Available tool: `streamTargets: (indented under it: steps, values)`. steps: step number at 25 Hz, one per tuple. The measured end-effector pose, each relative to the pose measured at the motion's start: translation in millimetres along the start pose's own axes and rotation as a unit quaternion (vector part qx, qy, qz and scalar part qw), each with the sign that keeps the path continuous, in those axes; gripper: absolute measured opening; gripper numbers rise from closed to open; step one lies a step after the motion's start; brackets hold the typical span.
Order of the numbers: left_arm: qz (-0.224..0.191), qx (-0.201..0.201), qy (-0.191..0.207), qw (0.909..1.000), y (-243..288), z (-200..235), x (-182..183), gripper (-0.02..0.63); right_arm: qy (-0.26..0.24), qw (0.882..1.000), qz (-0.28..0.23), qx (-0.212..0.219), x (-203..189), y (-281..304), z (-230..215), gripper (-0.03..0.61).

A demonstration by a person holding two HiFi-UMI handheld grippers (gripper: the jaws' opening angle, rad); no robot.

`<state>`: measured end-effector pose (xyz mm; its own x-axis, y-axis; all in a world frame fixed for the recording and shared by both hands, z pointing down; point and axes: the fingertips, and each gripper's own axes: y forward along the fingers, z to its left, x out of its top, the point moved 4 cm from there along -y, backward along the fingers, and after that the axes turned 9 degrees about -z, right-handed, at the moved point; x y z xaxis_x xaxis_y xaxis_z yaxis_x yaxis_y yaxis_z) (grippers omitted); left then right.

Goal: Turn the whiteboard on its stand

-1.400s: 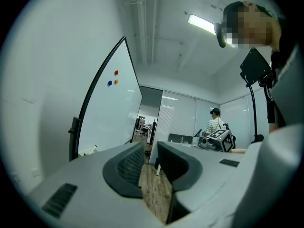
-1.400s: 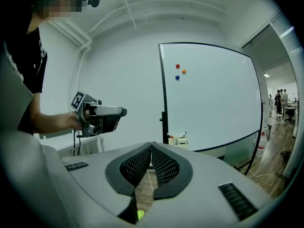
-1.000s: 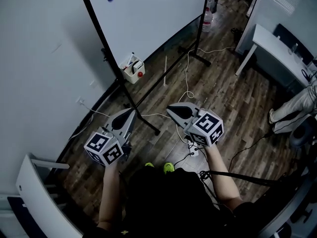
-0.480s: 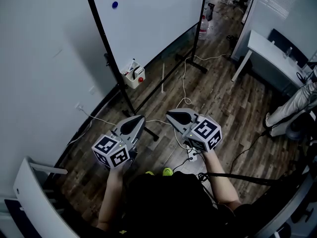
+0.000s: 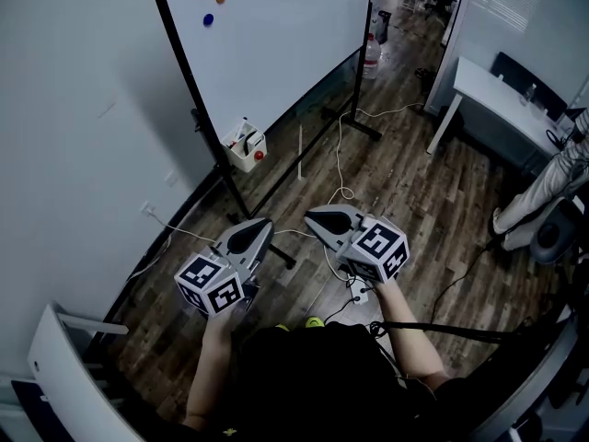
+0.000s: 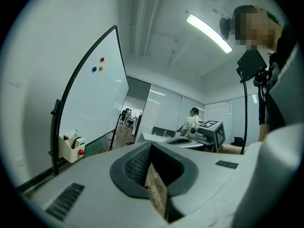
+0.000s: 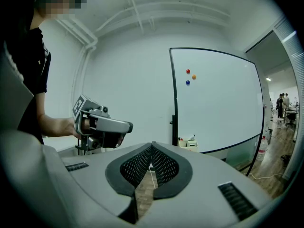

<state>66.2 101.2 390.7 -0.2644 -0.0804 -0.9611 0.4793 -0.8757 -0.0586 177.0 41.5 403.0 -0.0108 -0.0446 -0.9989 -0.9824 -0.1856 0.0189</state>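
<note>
**Whiteboard** (image 5: 276, 44): 1 large white board in a black frame, on a black stand (image 5: 195, 109). It is at the far left of the room, close to the grey wall. 3 magnets (image 5: 213, 4), red, orange and blue, sit near its upper left corner. 1 white marker box (image 5: 246, 145) hangs on the stand's near post.

**Left gripper** (image 5: 264, 221): held level, aimed toward the lower part of the stand. Jaws pressed together with nothing between them. The board stands beyond and to the left of the tips, well apart and untouched.

**Right gripper** (image 5: 307, 215): held just beside the left one, the 2 tips near each other but apart. Jaws closed tip to tip and empty. The board is ahead of it across open floor, well apart.

**Other items**: wood floor (image 5: 414, 182); 1 water bottle (image 5: 369, 53) by the stand's far post; 1 white table (image 5: 497, 90) at the far right.
</note>
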Motion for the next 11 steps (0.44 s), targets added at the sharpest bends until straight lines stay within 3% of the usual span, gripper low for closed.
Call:
streamTargets:
  steps: [11]
  values:
    - [-0.003,-0.001,-0.003,1.0,2.0,-0.1,1.5,0.008,-0.002,1.0,0.007,0.004,1.1,1.2,-3.0,-0.008]
